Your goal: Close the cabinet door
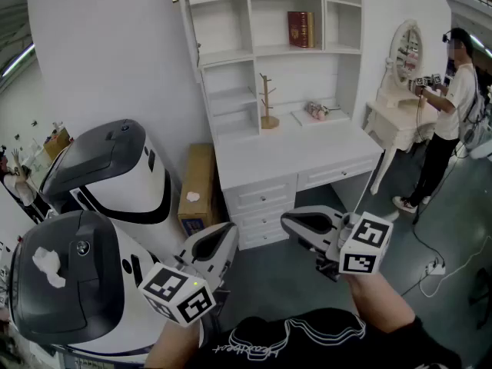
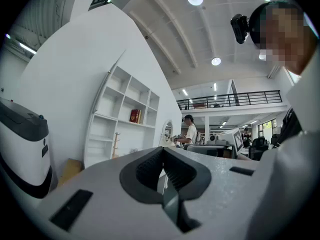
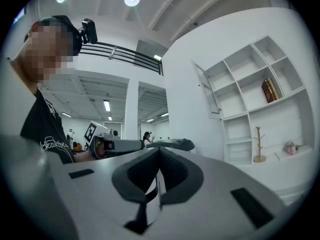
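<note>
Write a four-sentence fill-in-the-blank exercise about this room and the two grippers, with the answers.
The book on the shelving is ___. The wooden stand rests on the white ___. The left gripper and the right gripper both have their jaws ___. In the head view, the cardboard box stands to the ___ of the drawers.
Answers: red; desk; shut; left.

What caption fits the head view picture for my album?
Left hand-held gripper and right hand-held gripper, both shut, face a white desk with a red book above.
</note>
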Tool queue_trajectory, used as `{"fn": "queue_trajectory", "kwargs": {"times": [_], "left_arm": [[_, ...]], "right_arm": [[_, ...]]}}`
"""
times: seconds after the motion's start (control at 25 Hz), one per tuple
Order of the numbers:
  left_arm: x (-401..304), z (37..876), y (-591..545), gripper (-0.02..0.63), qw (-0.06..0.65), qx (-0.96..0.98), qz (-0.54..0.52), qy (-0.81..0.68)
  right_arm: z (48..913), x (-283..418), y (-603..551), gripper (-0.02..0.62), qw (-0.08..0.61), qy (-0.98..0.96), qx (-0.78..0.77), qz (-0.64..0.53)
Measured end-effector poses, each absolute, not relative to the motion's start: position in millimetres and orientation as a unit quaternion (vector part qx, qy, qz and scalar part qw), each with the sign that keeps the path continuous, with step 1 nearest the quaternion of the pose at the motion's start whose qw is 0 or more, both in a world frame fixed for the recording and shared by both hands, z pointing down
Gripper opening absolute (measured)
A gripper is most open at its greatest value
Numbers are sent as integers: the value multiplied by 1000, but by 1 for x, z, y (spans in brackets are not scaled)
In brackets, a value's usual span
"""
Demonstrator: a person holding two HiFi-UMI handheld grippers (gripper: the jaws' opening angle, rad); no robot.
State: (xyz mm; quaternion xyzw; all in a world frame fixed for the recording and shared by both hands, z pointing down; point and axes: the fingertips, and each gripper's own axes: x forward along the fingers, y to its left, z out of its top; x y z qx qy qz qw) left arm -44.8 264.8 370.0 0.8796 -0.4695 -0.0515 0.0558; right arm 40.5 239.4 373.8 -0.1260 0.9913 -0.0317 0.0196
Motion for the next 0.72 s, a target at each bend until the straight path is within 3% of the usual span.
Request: {"fn": "queue_trajectory", "kwargs": {"times": [0.72], "left_arm": [[-43,366,233,3,77,878,-65,-468]], "right_arm": [[372,57,200,6,45,986,-153,-56]]}}
